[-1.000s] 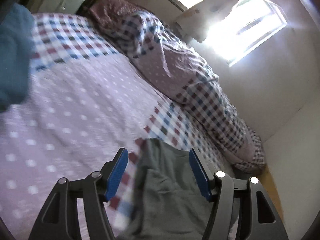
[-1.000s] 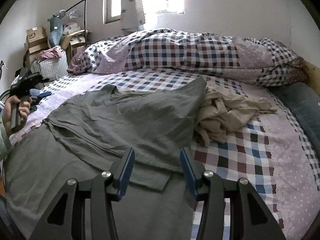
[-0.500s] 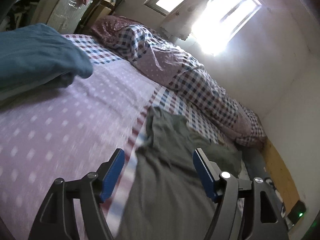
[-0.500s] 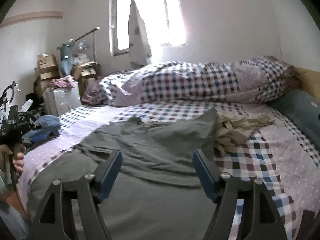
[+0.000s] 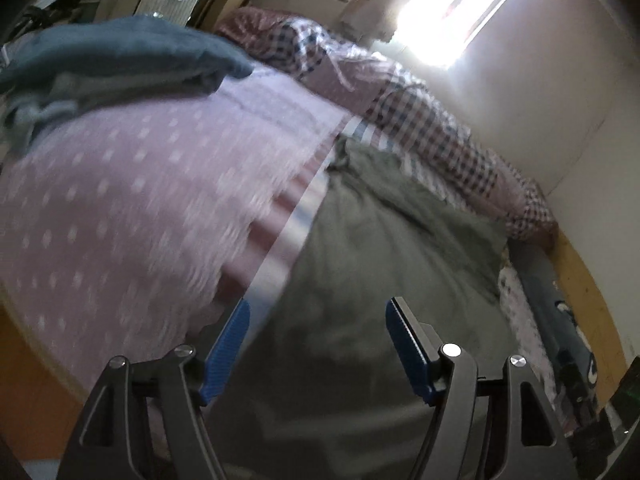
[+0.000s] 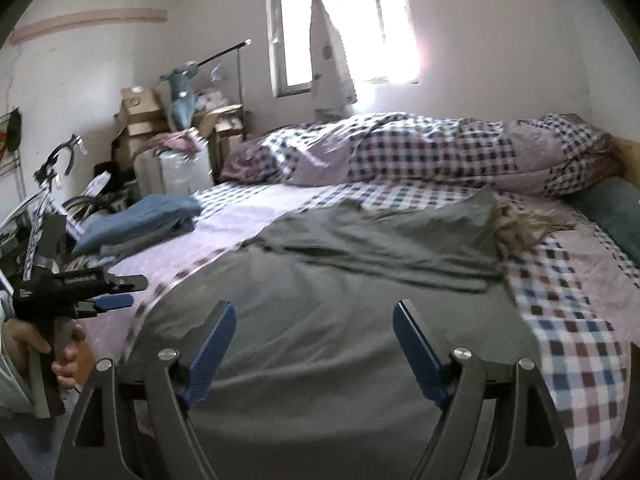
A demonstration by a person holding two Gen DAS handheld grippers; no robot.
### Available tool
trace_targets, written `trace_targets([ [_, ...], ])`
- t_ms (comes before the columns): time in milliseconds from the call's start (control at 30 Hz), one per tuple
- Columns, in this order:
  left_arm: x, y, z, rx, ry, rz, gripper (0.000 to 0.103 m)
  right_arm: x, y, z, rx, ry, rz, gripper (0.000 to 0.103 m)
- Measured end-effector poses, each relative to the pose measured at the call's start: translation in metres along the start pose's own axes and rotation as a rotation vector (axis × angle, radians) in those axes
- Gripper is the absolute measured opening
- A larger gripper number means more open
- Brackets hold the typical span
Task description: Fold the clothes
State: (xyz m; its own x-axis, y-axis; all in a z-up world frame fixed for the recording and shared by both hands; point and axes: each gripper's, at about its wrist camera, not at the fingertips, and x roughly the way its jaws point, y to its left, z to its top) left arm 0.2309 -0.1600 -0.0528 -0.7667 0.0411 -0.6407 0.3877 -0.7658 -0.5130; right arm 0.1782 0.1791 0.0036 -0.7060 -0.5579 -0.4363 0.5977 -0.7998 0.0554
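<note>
left gripper (image 5: 318, 344) spread, empty | right gripper (image 6: 313, 350) just widened, empty | grey garment (image 6: 340, 280) at bed's (image 6: 580, 320) near edge | no legible writing

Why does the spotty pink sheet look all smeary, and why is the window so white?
In the left wrist view the dotted pink sheet is streaked by motion blur and the window is blown out by glare. In the right wrist view the grey garment looks sharper, the window still glares, and the fisheye bends the walls.

Before me: grey-green garment (image 6: 340, 300), lilac white-dotted and checked bed sheet (image 6: 580, 320), folded blue clothes (image 6: 144, 220), beige garment (image 6: 520, 228).
</note>
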Motion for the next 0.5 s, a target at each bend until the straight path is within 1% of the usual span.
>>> trace_targets([
  [67,0.001,0.007,-0.013,-0.009,0.035,0.020,0.075,-0.003,0.013,-0.007,-0.021,0.009,0.009,0.084],
  [133,0.000,0.016,-0.020,-0.025,0.049,0.032,0.075,-0.004,0.024,-0.013,-0.035,0.023,0.021,0.084],
  [233,-0.006,0.024,-0.024,-0.029,0.042,0.044,0.075,-0.004,0.042,-0.018,-0.067,0.034,0.045,0.084],
  [333,-0.011,0.040,-0.025,-0.080,0.043,0.025,0.075,-0.004,0.063,-0.024,-0.116,0.041,0.070,0.084],
  [433,-0.012,0.054,-0.026,-0.142,0.069,-0.013,0.075,-0.003,0.074,-0.029,-0.139,0.051,0.083,0.084],
  [500,-0.013,0.054,-0.027,-0.133,0.080,-0.021,0.075,-0.003,0.080,-0.031,-0.156,0.056,0.091,0.084],
])
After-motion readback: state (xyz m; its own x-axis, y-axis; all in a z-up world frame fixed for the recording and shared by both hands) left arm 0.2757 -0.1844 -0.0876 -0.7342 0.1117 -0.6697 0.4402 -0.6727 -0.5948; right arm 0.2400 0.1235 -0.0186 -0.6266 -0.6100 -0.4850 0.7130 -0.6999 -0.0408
